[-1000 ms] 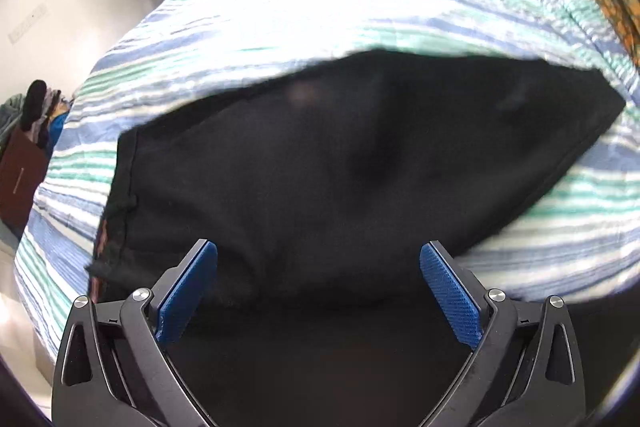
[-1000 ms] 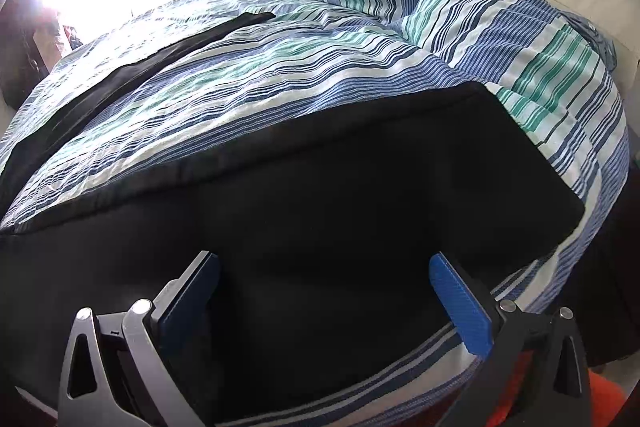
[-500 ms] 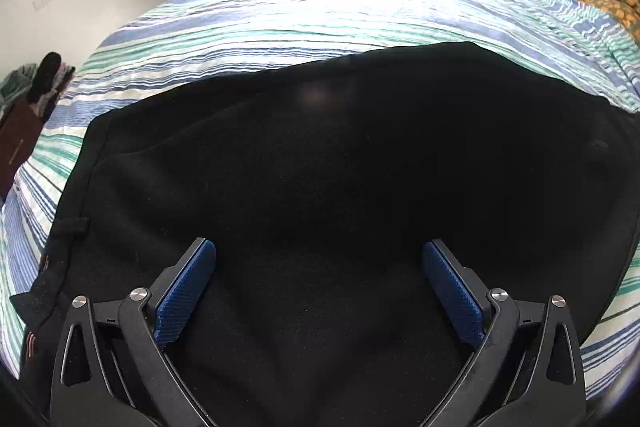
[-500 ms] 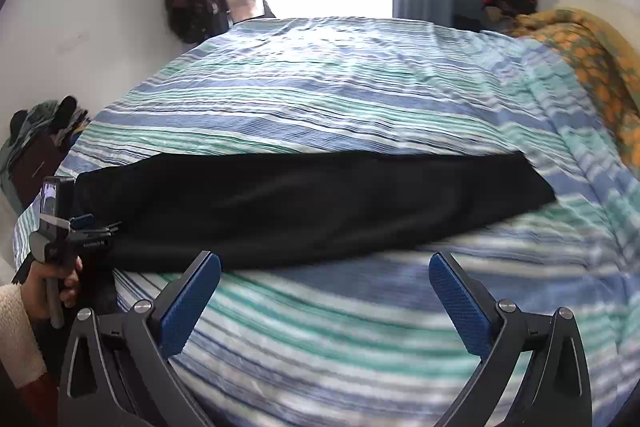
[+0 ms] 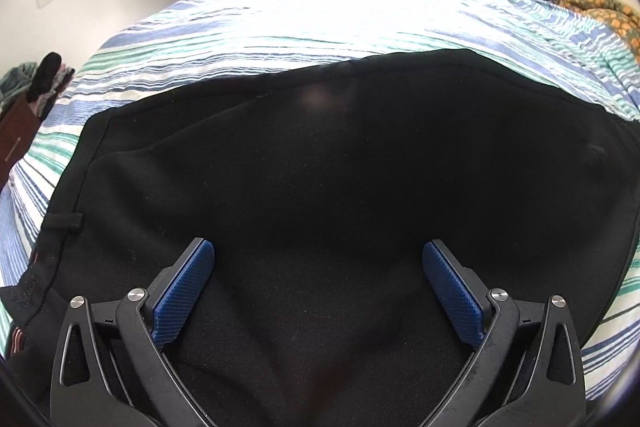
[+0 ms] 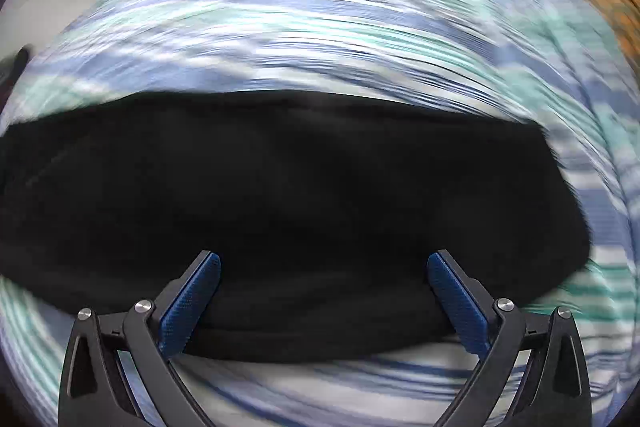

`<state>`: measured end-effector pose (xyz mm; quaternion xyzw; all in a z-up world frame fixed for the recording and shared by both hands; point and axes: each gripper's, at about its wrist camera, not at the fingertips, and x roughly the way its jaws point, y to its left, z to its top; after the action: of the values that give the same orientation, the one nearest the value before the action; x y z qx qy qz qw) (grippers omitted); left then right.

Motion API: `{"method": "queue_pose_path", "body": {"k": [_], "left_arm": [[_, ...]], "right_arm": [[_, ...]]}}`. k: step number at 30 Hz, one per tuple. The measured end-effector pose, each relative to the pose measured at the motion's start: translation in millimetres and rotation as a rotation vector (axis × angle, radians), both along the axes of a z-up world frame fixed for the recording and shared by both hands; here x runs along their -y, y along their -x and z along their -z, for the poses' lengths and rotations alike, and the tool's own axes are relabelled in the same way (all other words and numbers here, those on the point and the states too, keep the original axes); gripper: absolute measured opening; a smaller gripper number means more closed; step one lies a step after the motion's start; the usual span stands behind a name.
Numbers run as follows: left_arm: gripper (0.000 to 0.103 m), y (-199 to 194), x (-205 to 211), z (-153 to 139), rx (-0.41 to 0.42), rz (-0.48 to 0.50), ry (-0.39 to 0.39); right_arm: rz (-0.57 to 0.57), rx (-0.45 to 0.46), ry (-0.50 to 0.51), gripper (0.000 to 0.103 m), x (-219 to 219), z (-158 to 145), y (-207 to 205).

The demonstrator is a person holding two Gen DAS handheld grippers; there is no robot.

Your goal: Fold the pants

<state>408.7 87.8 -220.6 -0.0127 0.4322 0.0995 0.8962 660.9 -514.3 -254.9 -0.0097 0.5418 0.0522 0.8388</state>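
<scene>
A: What differs from half a second back?

B: Mostly the right gripper (image 6: 322, 301). Half a second ago it looked across the bed from well back, with the pants a long dark strip in the distance. Now it is close in over them; black cloth fills the middle of its view, and the near edge of the pants (image 6: 280, 211) runs just between its blue pads. The picture is streaked, so I judge it is moving as this is taken

A: And the left gripper (image 5: 316, 291)?

B: Hardly changed. It hangs low over the waist end, much as it did half a second ago. A belt loop (image 5: 66, 221) and the waistband seam show at the left of its view

A: Jaws?

B: Both pairs stand wide apart, with nothing between them. Neither grips any cloth

A: Where do the pants lie?

B: Flat on the striped bedspread (image 5: 248, 39), lengthwise across the bed, legs seemingly laid one on the other. In the right view the far right end (image 6: 560, 227) is rounded off against the stripes

A: So what does it mean for the fold?

B: I judge both grippers are now placed to take hold, the left near the waist, the right along the leg. No grasp is made yet, so the next fold has not begun
</scene>
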Motion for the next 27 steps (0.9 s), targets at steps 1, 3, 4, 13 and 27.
{"method": "queue_pose_path", "body": {"k": [1, 3, 4, 13, 27], "left_arm": [[0.103, -2, -3, 0, -0.001, 0.000, 0.000], [0.103, 2, -6, 1, -0.004, 0.000, -0.001], [0.103, 2, -7, 0, -0.004, -0.001, -0.001], [0.102, -2, -4, -1, -0.006, -0.001, -0.008], [0.102, -3, -4, -2, -0.001, -0.001, -0.006]], "right_arm": [[0.137, -0.008, 0.003, 0.101, 38, -2, -3], [0.283, 0.059, -0.095, 0.101, 87, -18, 7], [0.309, 0.103, -0.209, 0.101, 103, -24, 15], [0.408, 0.033, -0.500, 0.092, 108, 7, 9], [-0.061, 0.322, -0.439, 0.013, 55, -100, 94]]}}
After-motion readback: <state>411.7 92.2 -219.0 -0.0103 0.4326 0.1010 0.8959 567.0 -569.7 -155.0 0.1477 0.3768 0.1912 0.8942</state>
